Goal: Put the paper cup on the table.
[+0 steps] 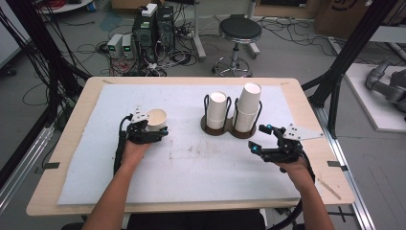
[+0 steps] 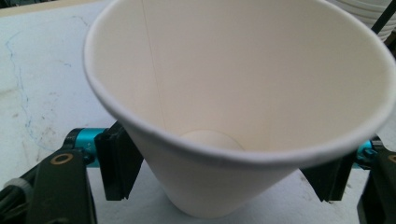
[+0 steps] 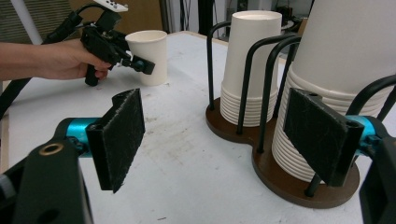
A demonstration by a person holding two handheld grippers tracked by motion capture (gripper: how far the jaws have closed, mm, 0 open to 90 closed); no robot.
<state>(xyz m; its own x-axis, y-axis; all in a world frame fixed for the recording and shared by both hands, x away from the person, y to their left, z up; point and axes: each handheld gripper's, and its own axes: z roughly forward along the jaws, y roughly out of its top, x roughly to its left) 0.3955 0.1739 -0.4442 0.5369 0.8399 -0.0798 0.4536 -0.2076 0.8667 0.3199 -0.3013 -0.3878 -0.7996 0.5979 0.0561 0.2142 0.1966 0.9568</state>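
Worktop [image 1: 72, 158]: pale wood top, mostly covered by a white mat [image 1: 191, 167] that is scuffed and stained near its middle. A black frame [image 1: 354, 43] is seen at both sides. On the grey floor behind: tangled cables [image 1: 86, 48], two computer towers [image 1: 153, 26], small grey boxes [image 1: 119, 45], a round black stool [image 1: 239, 31]. Cardboard is stacked at the far wall.

Paper cup [image 1: 156, 120] is stood upright on the mat, left of centre, between the jaws of the left hand-held gripper [image 1: 152, 133]. In the left gripper view the cup [image 2: 233, 102] is seen from just above; the pads sit at both sides of its lower wall, the left one with a visible gap, so the jaws are apart and not clamped. The far contact on the right is hidden by the rim.

Right hand-held gripper [image 1: 263, 139] is held wide apart with nothing between the pads, just in front of the brown cup holder [image 1: 229, 130]. Two stacks of cups [image 1: 249, 108] are kept in its black wire loops; the right stack is taller.

The top of the near stack [image 3: 345, 56] is cut off in the right gripper view. An object at the right edge of the high view is cropped and cannot be identified. No readable writing is made out anywhere.
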